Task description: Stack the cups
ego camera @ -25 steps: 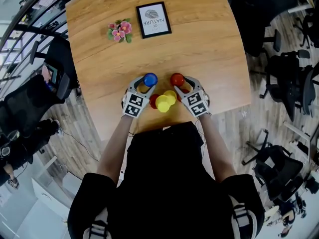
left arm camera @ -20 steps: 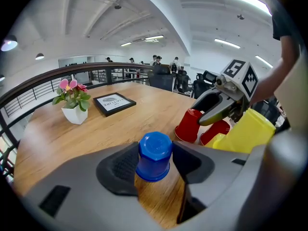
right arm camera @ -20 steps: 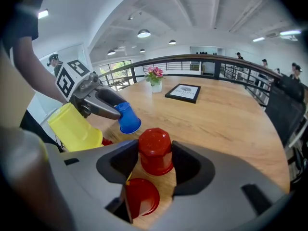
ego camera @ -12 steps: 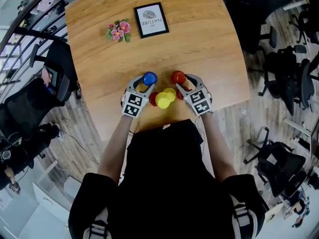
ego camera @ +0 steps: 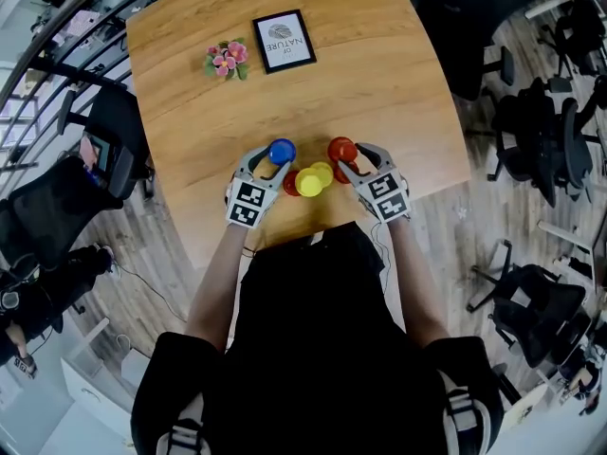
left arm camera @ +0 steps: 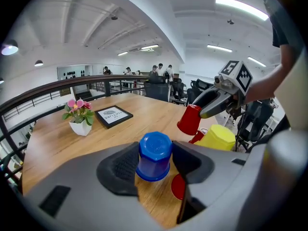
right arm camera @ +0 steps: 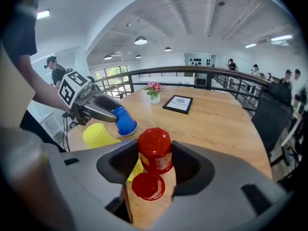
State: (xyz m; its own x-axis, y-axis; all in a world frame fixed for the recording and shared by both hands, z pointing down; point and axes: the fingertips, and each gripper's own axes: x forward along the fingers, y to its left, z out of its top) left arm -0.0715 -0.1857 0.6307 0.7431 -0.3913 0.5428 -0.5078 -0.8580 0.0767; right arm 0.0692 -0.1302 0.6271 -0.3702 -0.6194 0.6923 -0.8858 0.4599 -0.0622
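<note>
My left gripper (ego camera: 274, 160) is shut on an upside-down blue cup (left arm camera: 154, 153); its jaws have just been closing on it, and the cup hangs a little above the wooden table (ego camera: 379, 74). The right gripper (ego camera: 349, 158) is shut on an upside-down red cup (right arm camera: 155, 149), also held off the table. Between the two grippers stand two yellow cups (ego camera: 308, 183), mouths down. A red cup (right arm camera: 148, 186) stands on the table under the held one, and another red cup (left arm camera: 179, 186) sits below my left jaws.
A framed print (ego camera: 284, 41) and a small pot of pink flowers (ego camera: 226, 58) stand at the far side of the table. The near table edge runs just behind the grippers. Office chairs (ego camera: 541, 131) stand on the floor to the right.
Both grippers have risen slightly, each carrying its cup. The yellow cups and the red cups on the table have stayed put.
</note>
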